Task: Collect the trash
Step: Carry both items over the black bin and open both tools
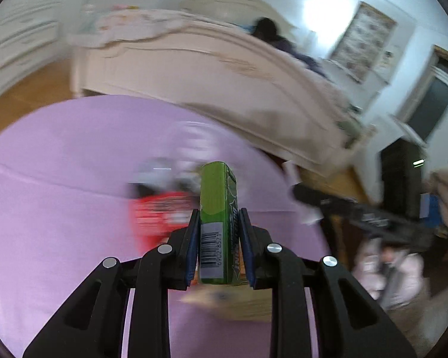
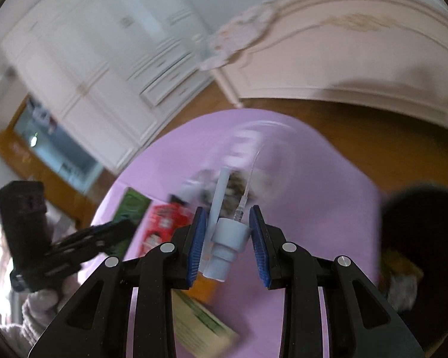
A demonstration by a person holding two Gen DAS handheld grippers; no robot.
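purple tablecloth (image 1: 59,179) below green box (image 1: 216,208) (barcode up) in left gripper (image 1: 218,217)

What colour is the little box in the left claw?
Green box, with a white barcode label; clearest in the left wrist view.

We see the left gripper (image 1: 218,219) built of matte black angular links with triangular cutouts, silver round pivot pins, and ribbed blue pads (image 1: 193,243) (dark navy here). The right gripper (image 2: 228,217) matches it, its pads (image 2: 197,244) a brighter blue.
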